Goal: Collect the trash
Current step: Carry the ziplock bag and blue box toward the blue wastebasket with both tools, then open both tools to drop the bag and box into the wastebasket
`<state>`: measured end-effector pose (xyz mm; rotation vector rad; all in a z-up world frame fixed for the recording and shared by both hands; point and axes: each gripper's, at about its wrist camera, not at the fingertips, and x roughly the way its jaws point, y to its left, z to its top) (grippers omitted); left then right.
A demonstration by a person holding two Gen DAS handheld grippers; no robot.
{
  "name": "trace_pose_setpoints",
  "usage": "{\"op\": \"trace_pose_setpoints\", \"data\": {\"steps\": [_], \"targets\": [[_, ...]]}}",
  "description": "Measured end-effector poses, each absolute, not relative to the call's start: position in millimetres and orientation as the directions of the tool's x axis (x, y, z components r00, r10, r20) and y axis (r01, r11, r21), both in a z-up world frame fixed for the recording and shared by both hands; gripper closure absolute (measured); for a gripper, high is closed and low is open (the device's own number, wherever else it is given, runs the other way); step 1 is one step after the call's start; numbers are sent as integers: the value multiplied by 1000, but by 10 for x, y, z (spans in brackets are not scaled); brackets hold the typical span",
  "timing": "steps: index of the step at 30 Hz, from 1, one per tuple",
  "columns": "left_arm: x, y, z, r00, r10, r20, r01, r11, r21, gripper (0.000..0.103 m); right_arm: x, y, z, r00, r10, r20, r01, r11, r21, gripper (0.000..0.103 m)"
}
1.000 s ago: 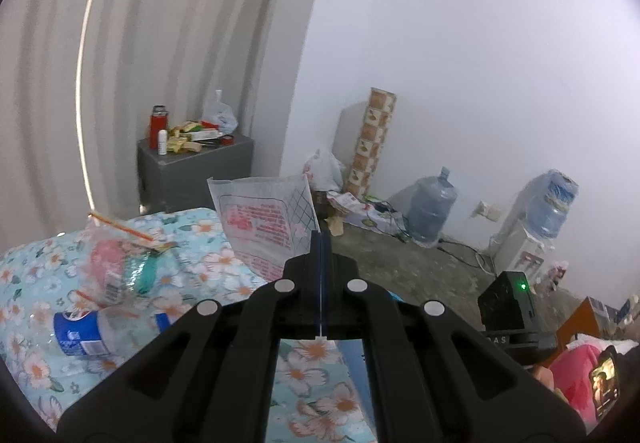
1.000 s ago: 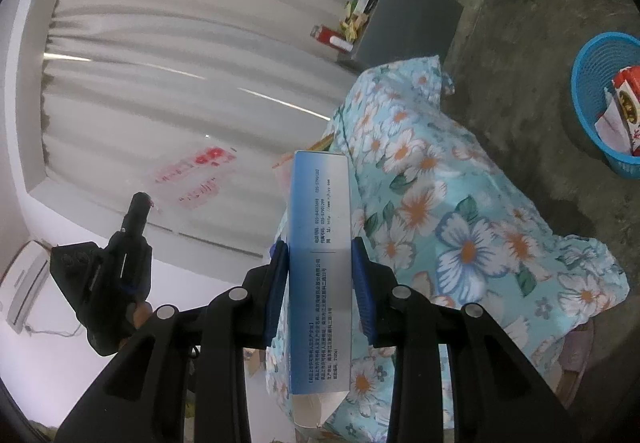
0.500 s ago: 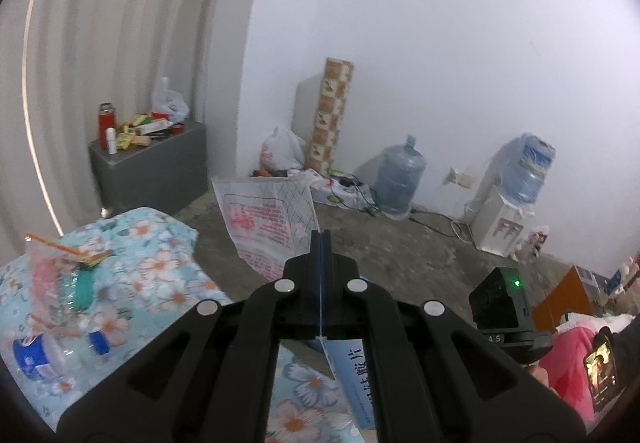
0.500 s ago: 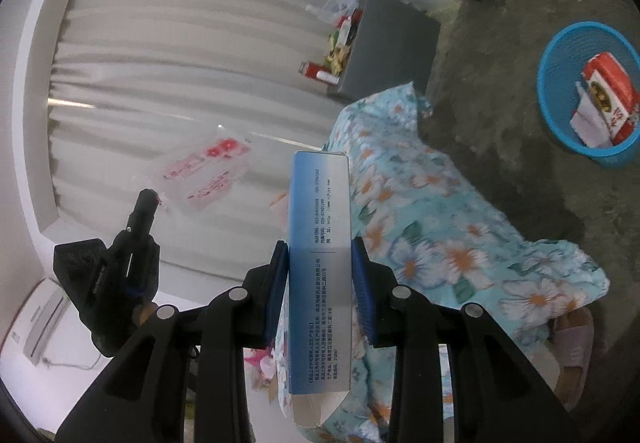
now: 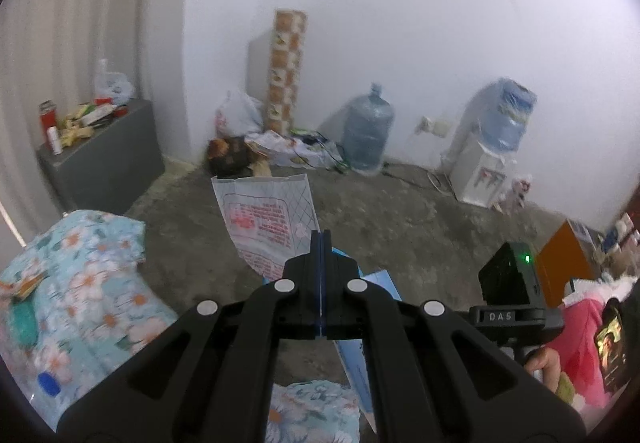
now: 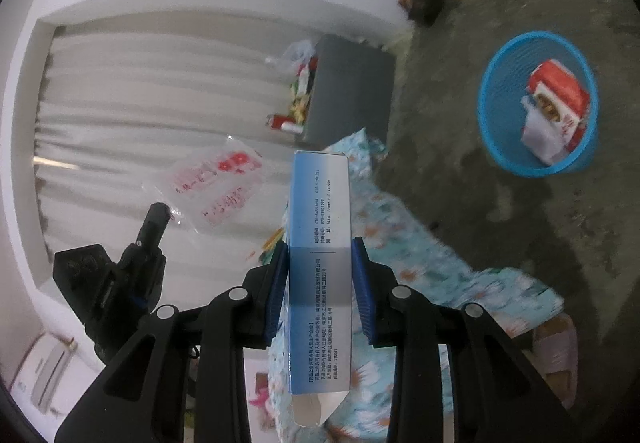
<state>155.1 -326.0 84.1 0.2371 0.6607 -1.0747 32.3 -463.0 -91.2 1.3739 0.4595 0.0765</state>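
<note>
My left gripper (image 5: 321,239) is shut on the lower edge of a thin clear plastic bag with red print (image 5: 267,218), which hangs out in front over the concrete floor. My right gripper (image 6: 320,255) is shut on a long blue and white carton (image 6: 320,239), its blue pads (image 6: 362,283) pressed on both narrow sides. That same carton (image 5: 360,359) shows below the left jaws. In the right wrist view, the left gripper (image 6: 158,209) with its bag (image 6: 214,189) sits at the left. A blue mesh waste basket (image 6: 504,83) stands on the floor at the upper right, holding red and white packets (image 6: 554,107).
A bed with a floral blue cover (image 5: 80,291) carries bottles and wrappers at the left. A grey cabinet (image 5: 104,159) with clutter stands by the curtain. Water jugs (image 5: 366,135), a dispenser (image 5: 486,171) and bags line the far wall. A person in pink (image 5: 584,339) sits at the right.
Both grippers swung away from the bed toward the open floor and dipped. The basket now sits larger and nearer the middle in the right wrist view. Both grips are unchanged.
</note>
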Motion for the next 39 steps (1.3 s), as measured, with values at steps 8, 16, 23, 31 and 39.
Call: {"op": "trace_pose_setpoints", "data": {"steps": [8,16,23,31,39], "targets": [[1734,-4186,289,149,-690,-709,913,372,-170,103,162,-5198,-1172,891,129,-436,397,248,884,72],[2032,-4983,-493,81,-563,-822,919,362,-157,103,469,-5801,-1639,833,51,-551,524,246,815,72],[2324,-5495,-1028,78,-437,-896,924,369,-99,85,1102,-6221,-2321,746,95,-659,619,266,739,69],[2440,-5466,-1237,129,-372,-919,904,425,-45,52,1087,-6224,-3032,654,137,-744,734,121,668,50],[2240,-4955,-517,164,-490,-856,885,456,-91,38,610,-6024,-2645,737,38,-675,671,79,737,44]]}}
